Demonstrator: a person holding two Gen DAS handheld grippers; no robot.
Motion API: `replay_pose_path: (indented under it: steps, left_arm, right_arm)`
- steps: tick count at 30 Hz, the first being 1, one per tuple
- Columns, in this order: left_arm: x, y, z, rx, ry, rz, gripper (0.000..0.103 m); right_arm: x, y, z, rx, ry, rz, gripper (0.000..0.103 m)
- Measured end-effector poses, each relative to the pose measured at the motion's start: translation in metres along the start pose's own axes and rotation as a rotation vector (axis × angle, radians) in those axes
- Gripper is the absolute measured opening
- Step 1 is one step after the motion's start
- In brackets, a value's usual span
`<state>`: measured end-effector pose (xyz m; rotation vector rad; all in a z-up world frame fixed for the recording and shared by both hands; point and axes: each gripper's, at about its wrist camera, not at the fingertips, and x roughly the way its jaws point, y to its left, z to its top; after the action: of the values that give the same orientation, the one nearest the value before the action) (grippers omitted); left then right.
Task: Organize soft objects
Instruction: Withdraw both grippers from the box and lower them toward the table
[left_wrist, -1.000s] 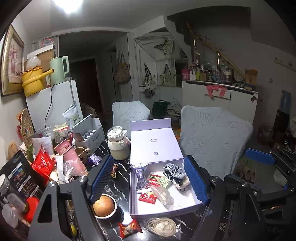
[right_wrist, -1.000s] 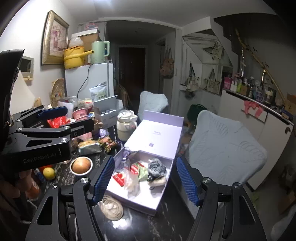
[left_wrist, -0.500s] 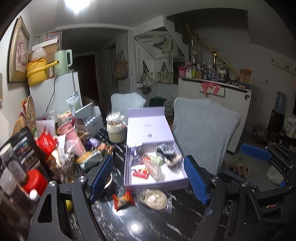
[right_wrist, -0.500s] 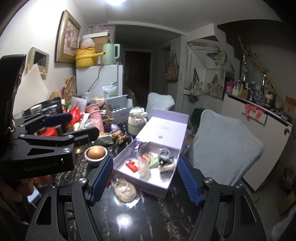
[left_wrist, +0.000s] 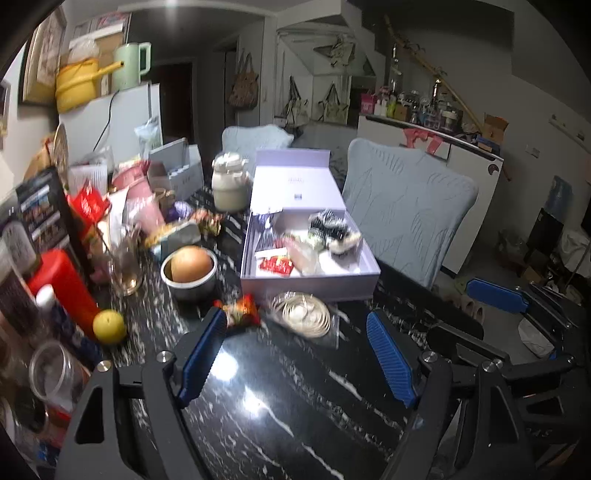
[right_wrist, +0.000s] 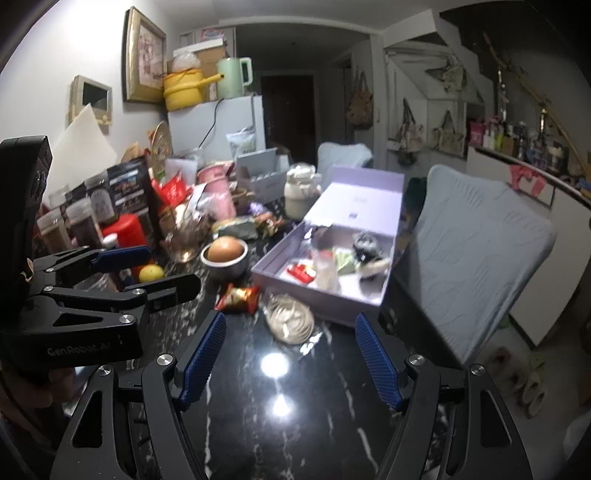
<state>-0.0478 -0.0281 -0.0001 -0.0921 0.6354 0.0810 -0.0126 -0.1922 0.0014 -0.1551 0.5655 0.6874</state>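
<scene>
An open lilac box (left_wrist: 364, 282) lies on the black marble table (left_wrist: 280, 387), also in the right wrist view (right_wrist: 280, 258). In it are a black-and-white soft toy (left_wrist: 332, 230), a clear pouch (left_wrist: 303, 254) and a red packet (left_wrist: 275, 265). In front of it lie a red snack packet (left_wrist: 242, 314) and a bagged cord coil (left_wrist: 304, 314). My left gripper (left_wrist: 297, 356) is open and empty, short of these. My right gripper (right_wrist: 290, 356) is open and empty; the left gripper shows at its left (right_wrist: 129, 269).
A metal bowl with a brown round thing (left_wrist: 190, 269), a yellow fruit (left_wrist: 109, 326), a red canister (left_wrist: 61, 284), jars and packets crowd the table's left. A white teapot (left_wrist: 229, 182) stands behind the box. A pale blue chair (left_wrist: 410, 214) stands at the table's right.
Both grippers have drawn back from the box, so it looks smaller and farther. More bare table top shows in front. Both stay open and empty.
</scene>
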Motion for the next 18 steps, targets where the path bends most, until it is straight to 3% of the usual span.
replay_pose_path:
  steps: [18]
  left_arm:
    - [0.055, 0.048, -0.040, -0.134, 0.146, 0.000, 0.078]
  right_arm:
    - [0.070, 0.000, -0.034, 0.047, 0.166, 0.080, 0.073]
